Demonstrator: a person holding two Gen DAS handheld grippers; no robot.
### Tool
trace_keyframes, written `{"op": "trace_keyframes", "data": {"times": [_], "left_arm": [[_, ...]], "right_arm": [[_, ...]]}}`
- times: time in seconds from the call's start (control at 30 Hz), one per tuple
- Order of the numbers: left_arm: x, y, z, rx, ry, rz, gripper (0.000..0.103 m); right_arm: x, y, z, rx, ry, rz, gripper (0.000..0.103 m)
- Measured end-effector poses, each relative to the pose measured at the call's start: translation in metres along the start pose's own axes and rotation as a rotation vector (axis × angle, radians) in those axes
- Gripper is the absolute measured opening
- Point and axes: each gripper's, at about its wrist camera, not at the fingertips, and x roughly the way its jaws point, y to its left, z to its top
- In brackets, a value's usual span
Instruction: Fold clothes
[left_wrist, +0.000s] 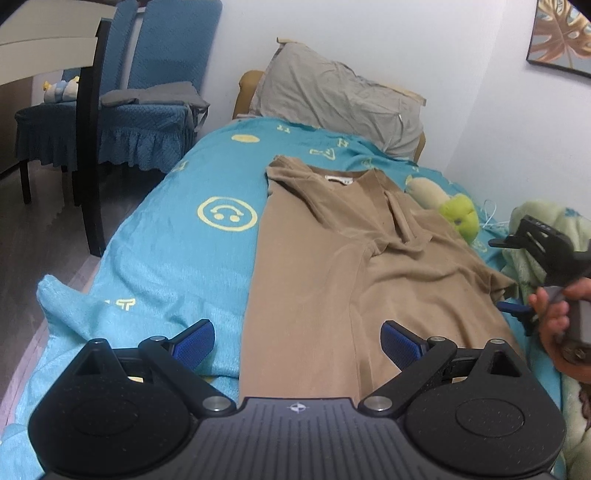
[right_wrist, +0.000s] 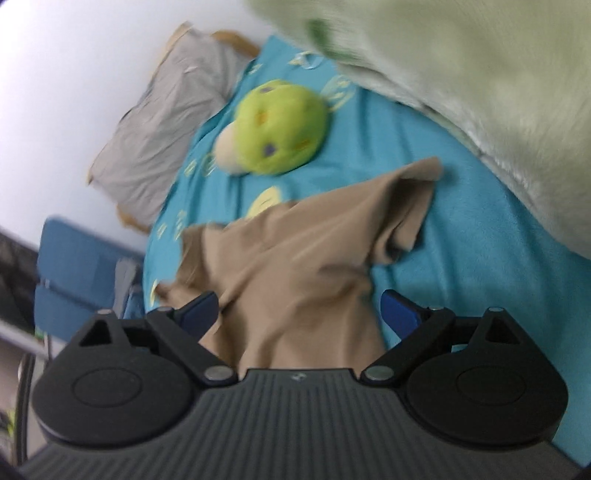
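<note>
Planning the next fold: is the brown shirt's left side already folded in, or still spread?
Folded in. The shirt has a straight left edge, with a sleeve lying across its front. The right sleeve is still spread on the sheet.

A home bedroom: bed (left_wrist: 166, 236), pillow (left_wrist: 332, 96), plush toy (right_wrist: 280, 129).

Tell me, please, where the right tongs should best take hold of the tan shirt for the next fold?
Probably the short sleeve, coming from the blanket side. It sticks out from the shirt over the bare sheet, with a loose, slightly lifted hem, so one finger could slide under. The right tongs stand open over the shirt's body, where the cloth lies flat and offers no edge.
</note>
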Motion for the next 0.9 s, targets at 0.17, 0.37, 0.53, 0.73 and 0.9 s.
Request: {"op": "trace_keyframes", "data": {"times": [0.17,0.37,0.53,0.73,0.9], "left_arm": [[0.009,0.006,0.0,-0.046,0.021,-0.012,0.098],[0.023,0.01,0.0,-0.071,0.041,-0.016,0.098],[0.023,0.008,0.001,-0.062,0.024,-0.007,0.098],[0.011,0.012,0.007,-0.088,-0.026,0.0,0.098],[-0.002,0.024,0.017,-0.14,-0.071,0.018,0.098]], "right_arm": [[0.029,-0.009,0.009,-0.002,-0.097,0.046,0.098],[0.057,0.002,0.02,-0.052,-0.184,0.026,0.096],[0.07,0.047,0.009,-0.323,-0.215,-0.15,0.021],[0.046,0.135,-0.032,-0.721,-0.407,-0.181,0.016],[0.042,0.202,-0.135,-1.169,-0.409,-0.072,0.016]]}}
